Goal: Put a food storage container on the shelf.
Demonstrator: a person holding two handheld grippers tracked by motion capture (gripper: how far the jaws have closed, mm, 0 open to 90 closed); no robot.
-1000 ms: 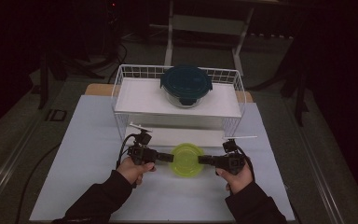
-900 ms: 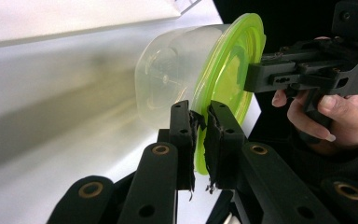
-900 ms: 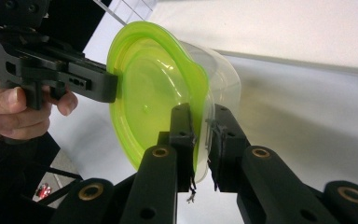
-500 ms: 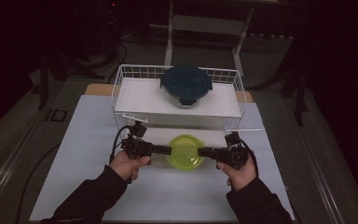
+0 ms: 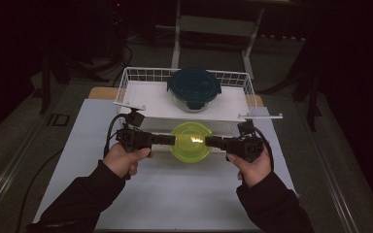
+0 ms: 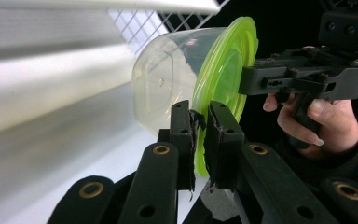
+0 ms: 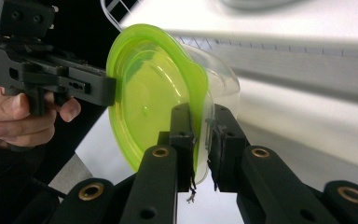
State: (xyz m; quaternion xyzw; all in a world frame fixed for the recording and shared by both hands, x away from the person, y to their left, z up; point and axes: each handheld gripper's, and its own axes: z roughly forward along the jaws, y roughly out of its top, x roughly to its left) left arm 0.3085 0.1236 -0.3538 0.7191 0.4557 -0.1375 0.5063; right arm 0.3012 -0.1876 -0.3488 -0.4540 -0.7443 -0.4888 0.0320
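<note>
A clear round container with a lime-green lid (image 5: 190, 141) hangs in the air just in front of the white wire basket (image 5: 126, 86). My left gripper (image 5: 172, 140) is shut on the lid's left rim and my right gripper (image 5: 208, 141) on its right rim. In the left gripper view my jaws (image 6: 200, 117) pinch the green rim (image 6: 223, 70), with the clear tub (image 6: 163, 84) on the left and the right gripper (image 6: 247, 81) clamped on the far side. The right gripper view has my jaws (image 7: 200, 116) pinching the lid (image 7: 144, 93), opposite the left gripper (image 7: 112, 91).
A glass container with a dark teal lid (image 5: 194, 87) stands in the middle of the basket, on its white floor. The basket rests at the far end of the white table mat (image 5: 175, 194). Dark floor and stands surround the table.
Both hands have lifted the green-lidded container together off the mat, and it now sits higher, level with the basket's front wall. The grips have not changed.
</note>
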